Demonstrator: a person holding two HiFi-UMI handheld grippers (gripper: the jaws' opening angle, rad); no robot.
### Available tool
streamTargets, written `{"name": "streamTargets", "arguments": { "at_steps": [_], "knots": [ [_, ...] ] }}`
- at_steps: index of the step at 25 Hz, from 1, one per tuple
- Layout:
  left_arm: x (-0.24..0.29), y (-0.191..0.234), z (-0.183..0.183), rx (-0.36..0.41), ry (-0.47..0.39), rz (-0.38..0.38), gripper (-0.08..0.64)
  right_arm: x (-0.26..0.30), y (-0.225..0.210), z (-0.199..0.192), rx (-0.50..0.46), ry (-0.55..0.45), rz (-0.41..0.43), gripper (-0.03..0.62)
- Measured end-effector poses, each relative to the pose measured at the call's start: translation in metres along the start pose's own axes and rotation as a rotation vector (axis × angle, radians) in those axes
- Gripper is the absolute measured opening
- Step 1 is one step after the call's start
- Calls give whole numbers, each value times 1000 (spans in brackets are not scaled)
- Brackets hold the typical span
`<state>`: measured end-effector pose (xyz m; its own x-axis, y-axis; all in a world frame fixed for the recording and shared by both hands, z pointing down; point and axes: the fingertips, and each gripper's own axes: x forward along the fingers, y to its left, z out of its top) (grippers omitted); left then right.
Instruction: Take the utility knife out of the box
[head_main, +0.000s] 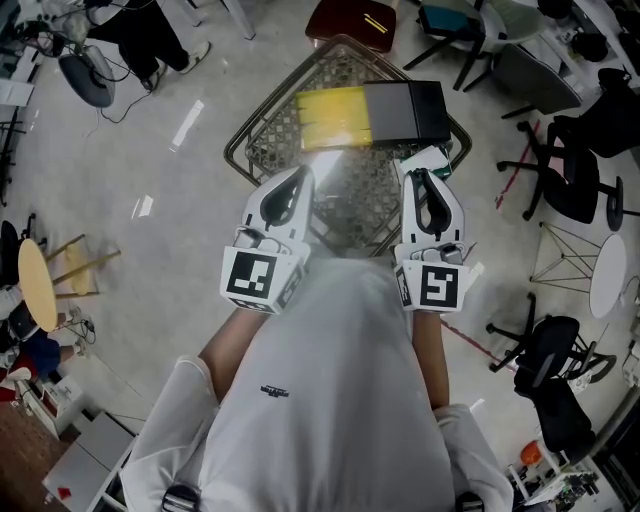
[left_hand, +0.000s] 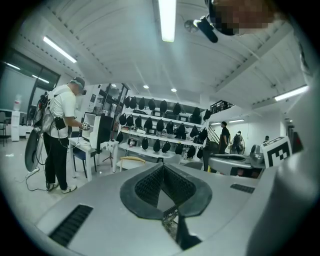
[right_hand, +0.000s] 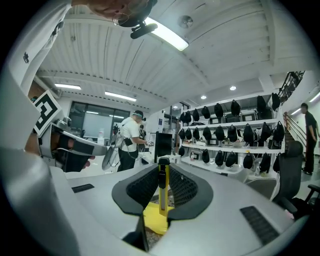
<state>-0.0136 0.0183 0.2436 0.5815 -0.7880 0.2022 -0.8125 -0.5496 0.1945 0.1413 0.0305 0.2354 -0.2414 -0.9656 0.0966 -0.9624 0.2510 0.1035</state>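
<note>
The box (head_main: 372, 114), half yellow and half black, lies on a wire-mesh table (head_main: 262, 140) in the head view. My right gripper (head_main: 424, 166) hovers at the box's near right corner. In the right gripper view this gripper (right_hand: 162, 175) is shut on a slim yellow utility knife (right_hand: 161, 192) with a black slider, which stands upright between the pads. A yellow patch shows below the jaws. My left gripper (head_main: 298, 178) hangs over the mesh just in front of the box's yellow half. In its own view the left gripper (left_hand: 163, 169) has its pads meeting, with nothing between them.
Black office chairs (head_main: 575, 175) stand to the right of the table and a dark red stool (head_main: 350, 20) behind it. A round wooden stool (head_main: 36, 285) is at the far left. Another person (left_hand: 60, 135) works at a desk, and shelves of black bags (left_hand: 160, 132) line the back wall.
</note>
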Motion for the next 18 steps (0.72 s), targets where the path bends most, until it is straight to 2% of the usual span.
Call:
{"name": "streamTargets", "arguments": {
  "at_steps": [18],
  "knots": [
    [-1, 2, -2, -7, -7, 2, 3, 0, 6, -3, 8, 5, 9, 54]
  ]
}}
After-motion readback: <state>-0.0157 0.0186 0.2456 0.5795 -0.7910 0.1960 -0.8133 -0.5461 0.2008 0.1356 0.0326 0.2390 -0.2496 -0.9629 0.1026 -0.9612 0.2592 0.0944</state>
